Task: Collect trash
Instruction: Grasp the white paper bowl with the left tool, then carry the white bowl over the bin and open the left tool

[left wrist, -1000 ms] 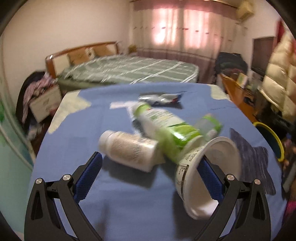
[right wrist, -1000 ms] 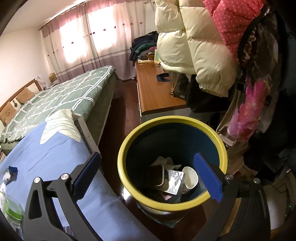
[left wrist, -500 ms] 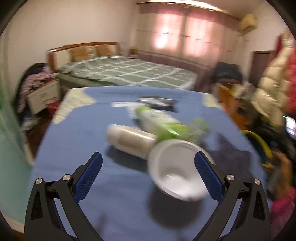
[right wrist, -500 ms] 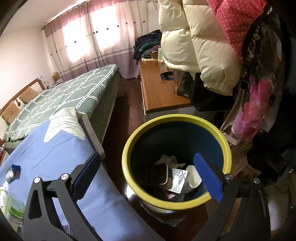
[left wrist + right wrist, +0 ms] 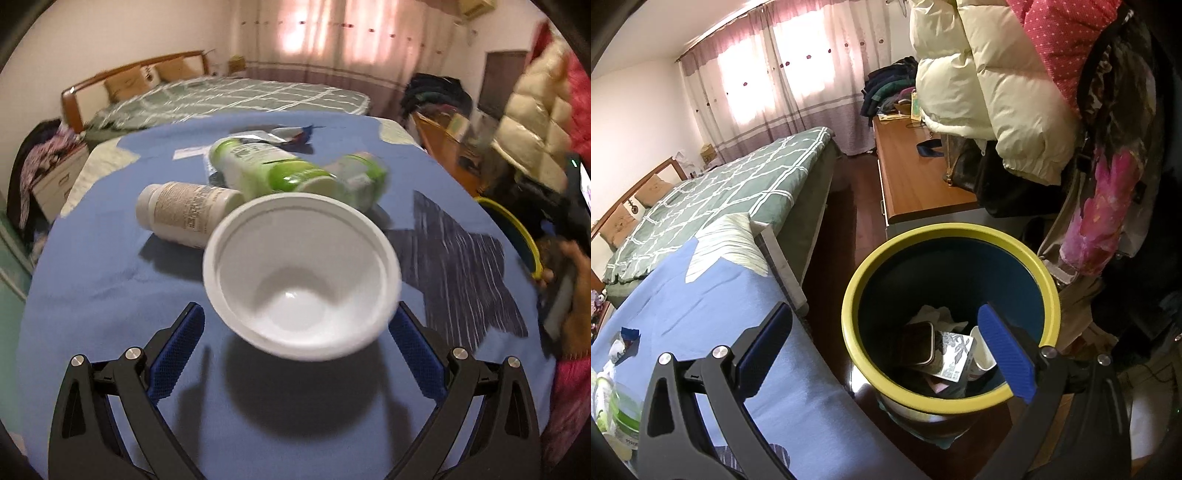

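Label text [image 5: 184,210] on btl blurred

bowl [image 5: 301,273] w/ bottles [image 5: 184,214] behind, bin [image 5: 951,317] right of table [image 5: 701,314]

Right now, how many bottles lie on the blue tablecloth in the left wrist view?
3: a white pill bottle at left, a large green-and-white bottle behind the white bowl, and a smaller green-labelled bottle to its right. The bowl may hide more.
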